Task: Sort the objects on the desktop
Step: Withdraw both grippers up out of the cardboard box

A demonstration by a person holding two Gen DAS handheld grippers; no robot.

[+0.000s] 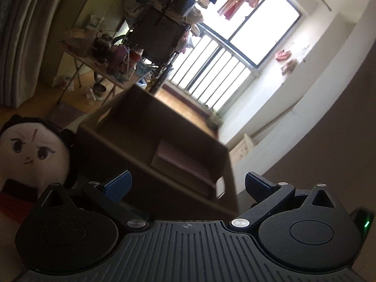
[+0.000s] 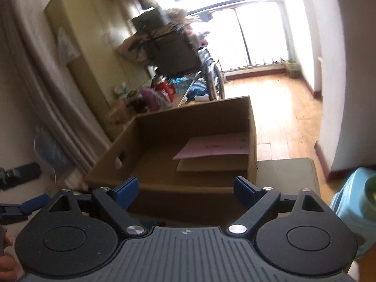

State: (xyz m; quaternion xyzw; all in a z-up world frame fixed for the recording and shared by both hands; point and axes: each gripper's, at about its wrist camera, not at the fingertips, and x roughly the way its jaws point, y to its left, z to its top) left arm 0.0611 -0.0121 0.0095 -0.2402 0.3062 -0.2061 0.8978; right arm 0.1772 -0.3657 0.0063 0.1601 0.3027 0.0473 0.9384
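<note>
Hovering over the sorting spot, I hold the left hand-held gripper (image 1: 186, 184) released and empty beside a plush doll (image 1: 33, 148). Ahead stands the cardboard box (image 2: 169, 188), where a pink folder (image 2: 216, 146) lies flat on a brown one, likely filed there already. My right hand-held gripper (image 2: 185, 188) gapes wide, carrying nothing.
</note>
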